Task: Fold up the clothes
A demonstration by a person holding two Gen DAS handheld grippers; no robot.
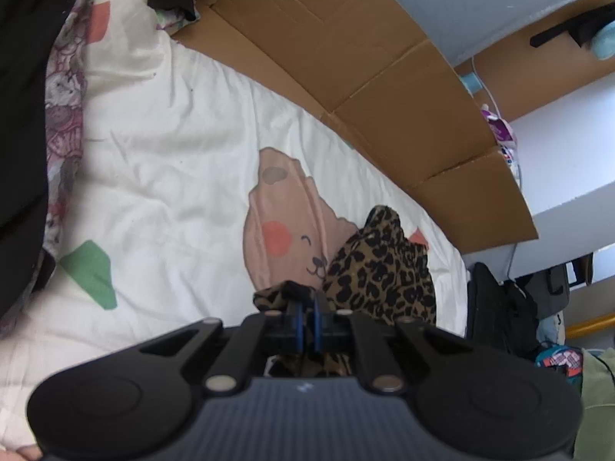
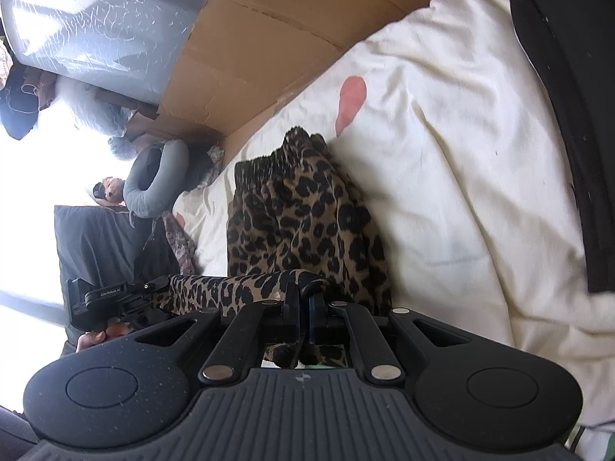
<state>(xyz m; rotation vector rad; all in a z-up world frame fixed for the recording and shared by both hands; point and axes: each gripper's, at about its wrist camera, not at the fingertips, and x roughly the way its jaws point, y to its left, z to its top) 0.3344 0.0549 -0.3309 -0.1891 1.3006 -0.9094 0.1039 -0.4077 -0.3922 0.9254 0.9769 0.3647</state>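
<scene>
On the cream bedcover [image 1: 161,146], cardboard [image 1: 346,50] behind; both jaws pinch, seemingly, the leopard-print garment [image 2: 300,207].

I see leopard-print garment [image 2: 300,207], tan with black spots. Duvet [image 1: 161,161] cream, pink bear print [image 1: 284,223], green and coral patches. Cardboard [image 1: 346,46] brown.

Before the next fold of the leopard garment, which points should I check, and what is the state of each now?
1. Left tool shut on the garment: ok.
2. Right tool shut on the garment: ok.
3. Edge stretched between the two tools: ok in the right view, it runs across to the left tool.
4. Rest of the garment lies flat on the duvet: not ok, it is bunched.
5. Waistband straight: cannot tell.
6. Free duvet beside the garment: ok.
</scene>
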